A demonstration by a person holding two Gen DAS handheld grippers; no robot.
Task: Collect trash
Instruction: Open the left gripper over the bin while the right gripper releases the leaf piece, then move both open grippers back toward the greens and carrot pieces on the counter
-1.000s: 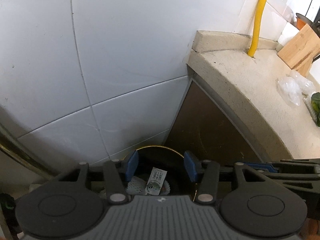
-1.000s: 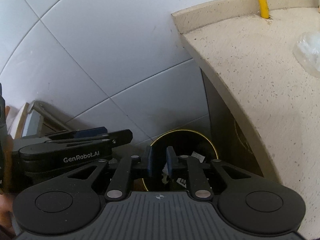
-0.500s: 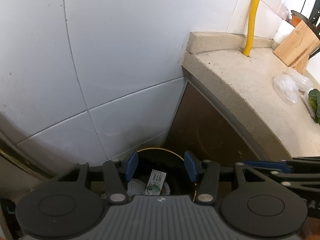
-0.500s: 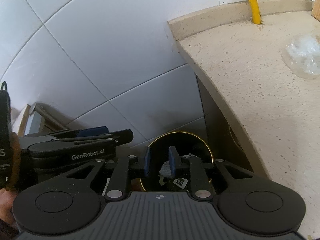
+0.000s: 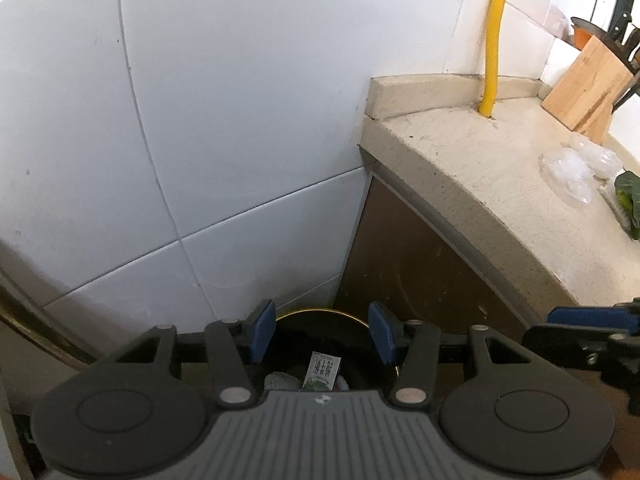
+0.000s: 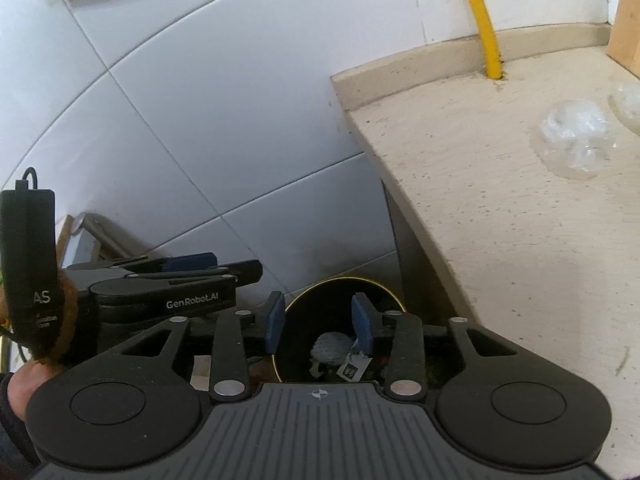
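A round black trash bin (image 5: 320,320) with a gold rim (image 6: 340,282) stands on the floor in the corner below both grippers. Inside lie a printed label (image 5: 322,369), white foam netting (image 6: 330,347) and a small tag (image 6: 352,366). My left gripper (image 5: 322,332) is open and empty above the bin. My right gripper (image 6: 319,322) is open and empty above the bin too. Crumpled clear plastic (image 5: 568,172) lies on the beige counter (image 5: 480,168), also in the right wrist view (image 6: 572,140).
White tiled wall (image 5: 200,120) rises behind the bin. The brown cabinet side (image 5: 400,264) stands right of it. A yellow pipe (image 5: 494,40), a wooden knife block (image 5: 588,88) and green leaves (image 5: 630,204) are on the counter. The left gripper's body (image 6: 160,292) shows in the right wrist view.
My right gripper's jaws have opened from nearly shut to wide. Both grippers have risen slightly, so more of the counter shows. The left jaws stay open.
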